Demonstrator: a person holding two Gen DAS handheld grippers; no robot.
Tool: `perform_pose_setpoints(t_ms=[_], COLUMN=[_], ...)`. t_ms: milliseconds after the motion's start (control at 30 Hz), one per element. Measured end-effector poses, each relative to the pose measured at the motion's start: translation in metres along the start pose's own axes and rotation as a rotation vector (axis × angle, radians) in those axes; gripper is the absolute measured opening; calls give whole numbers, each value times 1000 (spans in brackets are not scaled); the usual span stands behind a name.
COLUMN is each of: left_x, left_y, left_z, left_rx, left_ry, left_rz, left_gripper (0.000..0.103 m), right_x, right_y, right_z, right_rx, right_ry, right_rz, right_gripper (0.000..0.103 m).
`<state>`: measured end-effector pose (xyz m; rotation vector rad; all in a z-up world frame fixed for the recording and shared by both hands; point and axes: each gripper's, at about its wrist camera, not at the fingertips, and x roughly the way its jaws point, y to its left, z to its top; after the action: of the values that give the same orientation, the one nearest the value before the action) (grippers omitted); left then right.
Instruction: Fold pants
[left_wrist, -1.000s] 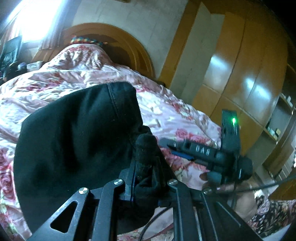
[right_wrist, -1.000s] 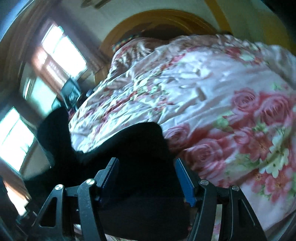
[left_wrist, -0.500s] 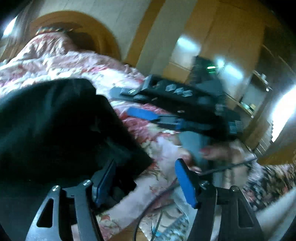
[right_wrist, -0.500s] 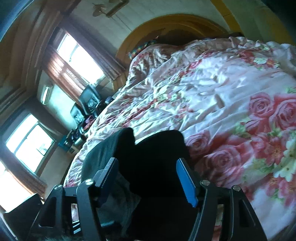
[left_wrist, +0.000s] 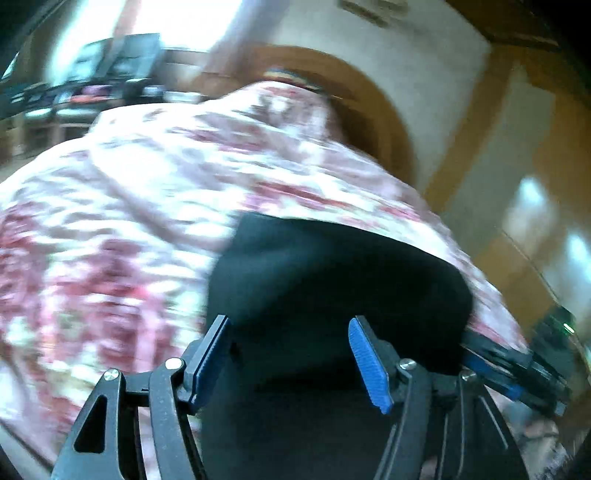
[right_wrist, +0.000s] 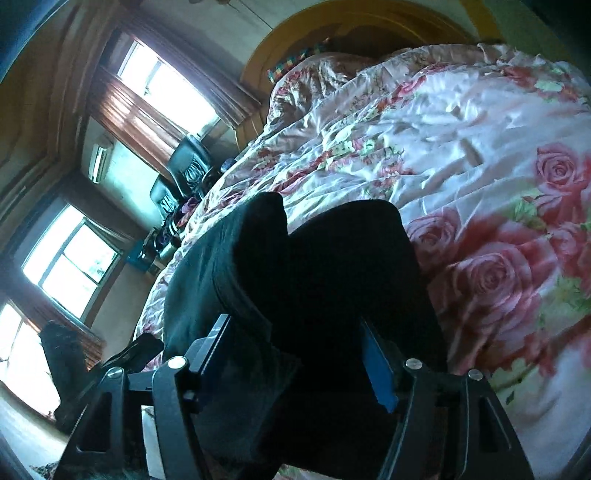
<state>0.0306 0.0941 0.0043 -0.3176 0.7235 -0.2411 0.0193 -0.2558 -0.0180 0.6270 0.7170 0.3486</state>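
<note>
The black pants (left_wrist: 332, 280) lie in a folded heap on the pink floral bedspread (left_wrist: 129, 192). My left gripper (left_wrist: 288, 354) is open, its blue pads on either side of the near edge of the heap. The view is blurred by motion. In the right wrist view the pants (right_wrist: 332, 266) show as a layered stack with a raised fold at the left. My right gripper (right_wrist: 295, 354) is open, its fingers straddling the near end of the stack. The right gripper also shows at the right edge of the left wrist view (left_wrist: 517, 373).
A curved wooden headboard (right_wrist: 369, 22) stands at the far end of the bed. Wooden wardrobe doors (left_wrist: 535, 184) line the right side. Windows (right_wrist: 166, 85) and a black office chair (right_wrist: 188, 162) stand beyond the bed's left side.
My left gripper opened and let go of the bunched black cloth, then swung left over the folded heap. My right gripper stayed open and drew slightly nearer the stack.
</note>
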Motion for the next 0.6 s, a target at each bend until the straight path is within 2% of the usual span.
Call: perform_pose_setpoints(t_ms=[33, 100, 167, 233, 300, 367, 400, 433, 467, 533, 600], left_x=[4, 17, 31, 35, 45, 52, 50, 45, 39, 22, 13], left_y=[14, 37, 55, 63, 68, 63, 54, 44, 32, 4, -19], left_z=[1, -2, -9, -12, -15, -20, -20, -18, -16, -14, -14], left_rx=[-22, -50, -108, -158, -215, -250, -219, -164, -109, 4, 102], left_ry=[5, 76, 145, 151, 190, 232, 231, 212, 196, 145, 113], left_rz=[48, 75, 9, -65, -156, -221, -199, -166, -151, -137, -92], left_gripper=[66, 67, 67, 67, 68, 68, 68, 68, 68, 68, 68], right_x=[2, 7, 12, 21, 32, 36, 37, 34, 25, 0, -18], right_y=[0, 1, 5, 12, 21, 33, 40, 44, 47, 50, 52], right_z=[1, 2, 2, -2, -10, -16, -17, -16, -13, -4, 5], right_rx=[5, 10, 5, -4, -37, -104, -141, -152, -154, -141, -158], right_ry=[3, 13, 27, 73, 121, 130, 139, 134, 104, 22, -34], right_rz=[8, 23, 51, 101, 105, 57, 30, 16, 12, 41, 25], right_gripper=[68, 68, 68, 68, 66, 43, 27, 18, 14, 14, 14])
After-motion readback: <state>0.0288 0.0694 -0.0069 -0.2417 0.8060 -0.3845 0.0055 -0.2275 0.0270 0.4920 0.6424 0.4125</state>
